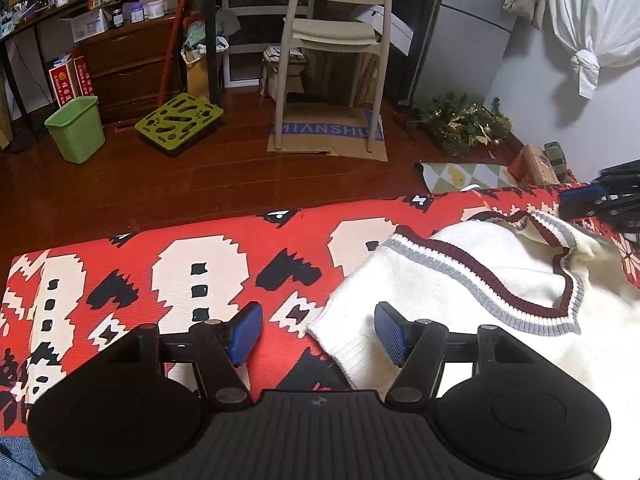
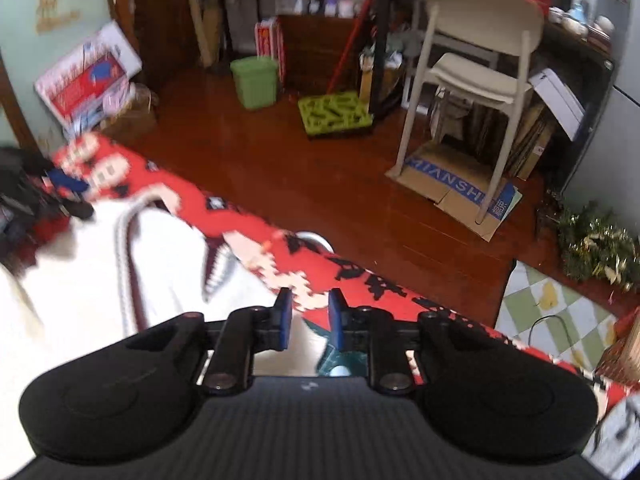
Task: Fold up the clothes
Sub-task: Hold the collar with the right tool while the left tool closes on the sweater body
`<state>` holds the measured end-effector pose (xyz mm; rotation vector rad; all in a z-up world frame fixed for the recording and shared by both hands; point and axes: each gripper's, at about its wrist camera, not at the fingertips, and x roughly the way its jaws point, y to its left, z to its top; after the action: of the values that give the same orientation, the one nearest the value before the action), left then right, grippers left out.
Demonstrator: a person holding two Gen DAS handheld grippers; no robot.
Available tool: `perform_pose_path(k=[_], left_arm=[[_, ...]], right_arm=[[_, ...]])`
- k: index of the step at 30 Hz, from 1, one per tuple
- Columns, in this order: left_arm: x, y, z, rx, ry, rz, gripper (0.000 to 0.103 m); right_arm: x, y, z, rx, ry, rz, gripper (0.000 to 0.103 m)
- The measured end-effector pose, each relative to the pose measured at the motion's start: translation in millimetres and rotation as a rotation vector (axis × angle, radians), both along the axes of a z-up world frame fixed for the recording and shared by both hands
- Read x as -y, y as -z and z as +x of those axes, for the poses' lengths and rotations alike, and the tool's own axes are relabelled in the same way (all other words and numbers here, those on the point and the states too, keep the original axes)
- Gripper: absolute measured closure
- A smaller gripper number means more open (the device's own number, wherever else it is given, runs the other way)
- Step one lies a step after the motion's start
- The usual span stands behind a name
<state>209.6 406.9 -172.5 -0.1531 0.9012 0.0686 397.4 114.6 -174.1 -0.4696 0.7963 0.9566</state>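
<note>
A white knit vest (image 1: 480,280) with maroon and grey striped trim lies rumpled on a red, white and black patterned blanket (image 1: 200,264). My left gripper (image 1: 319,334) is open wide just above the vest's near left corner, with its right pad over the white knit and its left pad over the blanket. In the right wrist view, which is blurred, the vest (image 2: 160,260) spreads out to the left. My right gripper (image 2: 311,320) hovers past the vest's right edge over the blanket (image 2: 360,280), its jaws narrowly apart with nothing between them. The right gripper (image 1: 600,200) also shows at the blanket's far edge.
The blanket ends at a dark wooden floor (image 1: 240,172). Beyond stand a beige chair (image 1: 332,36) on flattened cardboard (image 1: 328,136), a green bin (image 1: 76,128), a green perforated crate (image 1: 180,120), a tinsel wreath (image 1: 464,124) and a checkered mat (image 2: 560,312).
</note>
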Motion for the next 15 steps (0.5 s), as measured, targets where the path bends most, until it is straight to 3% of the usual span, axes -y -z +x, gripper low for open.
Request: perform_pose_path(k=[4,15], left_arm=[[-2.1,0.3,-0.6,0.002,0.002,-0.006,0.041],[-1.6,2.5,-1.8,0.01,0.007,-0.02,0.037]], right_arm=[[-5.0,5.6,24.3,-0.025,0.01,-0.002,0.071],[-18.9,24.2,-1.1,-0.023,-0.013,-0.008,0.071]])
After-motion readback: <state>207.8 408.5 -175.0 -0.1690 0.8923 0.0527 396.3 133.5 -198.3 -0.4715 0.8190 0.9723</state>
